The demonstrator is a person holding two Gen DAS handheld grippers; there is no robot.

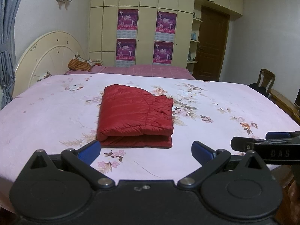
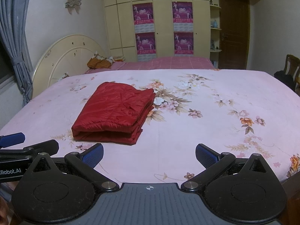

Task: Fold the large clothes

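Left wrist view, nearest first: the left gripper hangs over the near edge of the bed with its blue pads spread wide and nothing between them. The right gripper sits just beside it, equally released and empty, low over the sheet.

Just past both sets of fingers lies the jacket — red, quilted, already folded into a thick rectangle, its rounded fold facing the grippers and its loose edges stacked on the right side. It rests flat near the middle of the flowered sheet, clear of both grippers.

Judging from this, the fold looks done or nearly so, and the risk lies in touching it again. The shiny padded fabric looks slippery and springy — a pinch that catches only the top layer would likely peel the stack open, and a low pass could snag the near fold and drag the bundle askew. The layers at the right edge already sit slightly uneven.

Beyond it stand a second bed and a wardrobe.
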